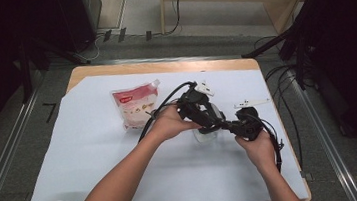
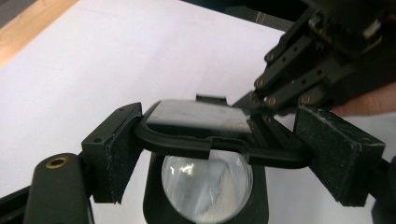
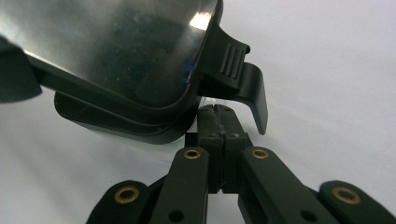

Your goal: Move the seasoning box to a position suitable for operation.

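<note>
Both grippers are working a clear container's black lid, centre-right of the high view.

The left gripper [image 2: 210,144] is clamping the lid [image 2: 196,116]; the right gripper [image 3: 218,126], jaws together, is nudging its latch [image 3: 243,79]; the lid isn't off yet.

A clear container [image 2: 205,186] with a black lid [image 2: 198,122] sits mid-frame between black jaws with brass rivets. At centre left of the high view lies a pink-and-white pouch [image 1: 136,105] with red print. The tabletop [image 1: 163,66] is tan wood under a white sheet [image 1: 96,154].
</note>
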Available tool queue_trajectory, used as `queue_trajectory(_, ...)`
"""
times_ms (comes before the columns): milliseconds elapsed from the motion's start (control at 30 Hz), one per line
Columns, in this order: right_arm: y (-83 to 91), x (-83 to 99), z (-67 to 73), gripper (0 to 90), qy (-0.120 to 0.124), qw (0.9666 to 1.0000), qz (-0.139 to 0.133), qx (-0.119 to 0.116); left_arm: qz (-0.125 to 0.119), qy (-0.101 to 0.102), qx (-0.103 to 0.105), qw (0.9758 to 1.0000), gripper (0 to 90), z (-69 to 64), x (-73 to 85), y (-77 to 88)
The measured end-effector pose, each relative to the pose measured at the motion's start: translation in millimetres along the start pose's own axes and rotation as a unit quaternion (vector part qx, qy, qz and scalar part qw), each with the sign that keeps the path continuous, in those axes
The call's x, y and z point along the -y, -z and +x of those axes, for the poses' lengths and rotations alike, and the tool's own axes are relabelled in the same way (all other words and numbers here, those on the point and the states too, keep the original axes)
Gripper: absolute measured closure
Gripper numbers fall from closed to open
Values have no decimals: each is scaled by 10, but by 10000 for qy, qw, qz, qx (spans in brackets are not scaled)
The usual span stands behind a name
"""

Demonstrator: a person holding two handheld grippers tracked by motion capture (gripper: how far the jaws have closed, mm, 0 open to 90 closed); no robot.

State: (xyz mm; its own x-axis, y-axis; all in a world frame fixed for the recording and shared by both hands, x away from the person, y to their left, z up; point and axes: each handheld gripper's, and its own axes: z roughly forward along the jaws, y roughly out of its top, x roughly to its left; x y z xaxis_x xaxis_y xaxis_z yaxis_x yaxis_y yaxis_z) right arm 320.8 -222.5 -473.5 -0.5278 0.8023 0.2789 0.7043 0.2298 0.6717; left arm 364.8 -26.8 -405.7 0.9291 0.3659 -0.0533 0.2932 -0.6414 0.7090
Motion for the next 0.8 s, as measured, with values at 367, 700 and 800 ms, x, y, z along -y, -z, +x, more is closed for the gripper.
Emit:
queue_trajectory(367, 6, 14, 0, 900, -55, 9999, 9, -100, -5, 24, 117, 9999, 186, -4, -235, -93)
queue_trajectory(700, 18, 44, -31, 900, -299, 9993, -26, -245, -96, -42, 236, 9997, 186, -23, -319, -219)
queue_trajectory(800, 20, 51, -39, 900, -318, 9990, -61, -307, -83, 4, 269, 9996, 182, -13, -313, -204)
